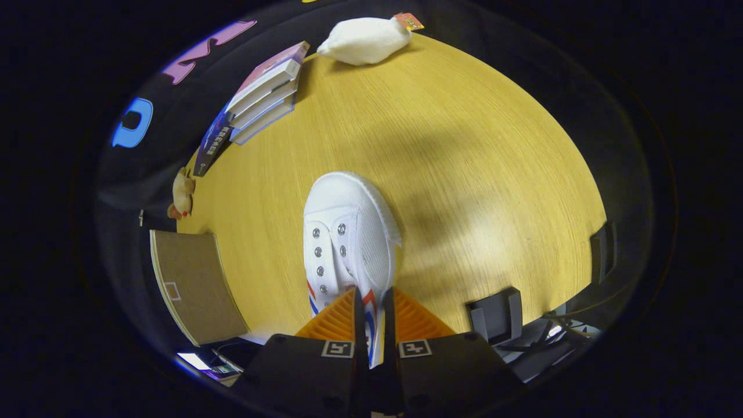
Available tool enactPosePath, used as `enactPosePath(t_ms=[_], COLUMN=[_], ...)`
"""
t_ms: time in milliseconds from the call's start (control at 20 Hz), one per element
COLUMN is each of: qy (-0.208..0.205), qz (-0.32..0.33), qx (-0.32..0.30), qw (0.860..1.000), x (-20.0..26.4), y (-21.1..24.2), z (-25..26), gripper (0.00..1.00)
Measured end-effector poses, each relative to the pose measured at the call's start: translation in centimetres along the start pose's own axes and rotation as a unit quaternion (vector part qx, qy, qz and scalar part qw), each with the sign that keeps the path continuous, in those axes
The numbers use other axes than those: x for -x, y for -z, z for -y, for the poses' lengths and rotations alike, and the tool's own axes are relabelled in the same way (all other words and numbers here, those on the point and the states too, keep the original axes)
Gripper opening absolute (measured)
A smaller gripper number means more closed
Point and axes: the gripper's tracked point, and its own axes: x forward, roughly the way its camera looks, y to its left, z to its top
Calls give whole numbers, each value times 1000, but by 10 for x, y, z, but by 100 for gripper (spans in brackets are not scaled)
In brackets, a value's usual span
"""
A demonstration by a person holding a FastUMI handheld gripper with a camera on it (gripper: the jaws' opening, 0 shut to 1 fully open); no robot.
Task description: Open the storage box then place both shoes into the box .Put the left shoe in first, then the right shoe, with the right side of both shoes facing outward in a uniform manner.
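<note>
1. The storage box [194, 284] is a flat brown cardboard-coloured slab at the table's near left edge, to the left of the fingers; a small pale rectangular label sits on its face; whether it is open, and what it contains, cannot be told from here.
2. The gripper [374, 313] has its two ridged orange fingers [334, 322] nearly closed, pinching the side wall of the white shoe [348, 238] at its heel end; both pads press on the thin canvas edge between them.
3. That shoe runs forward from the fingers with its rounded toe pointing away; its upper is white woven canvas with a smooth rubbery toe cap, two rows of metal eyelets without laces, and red and blue stripes on its side near the fingers.
4. The table [464, 162] is yellow wood-grain laminate, smooth and rounded by the lens; the shoe's shadow falls on it to the right.
5. Beyond the shoe, at the far edge, lies a soft white lumpy object [365, 40] with a small red tag [409, 21].
6. At the far left a stack of books [261, 96] lies, pale page edges showing; nearer along that edge sits a small tan plush toy [183, 194].
</note>
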Motion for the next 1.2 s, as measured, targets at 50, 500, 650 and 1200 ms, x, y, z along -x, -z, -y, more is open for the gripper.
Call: enactPosePath(t_ms=[50,500,650,1200], qy=[-7,-110,-140,-188], qz=[5,33,30,-10], qx=[-1,28,38,75], qw=[1000,993,989,979], x=[8,74,85,74], y=[-3,-12,-3,54], z=[-9,-168,-220,-355], gripper=[13,13,13,13])
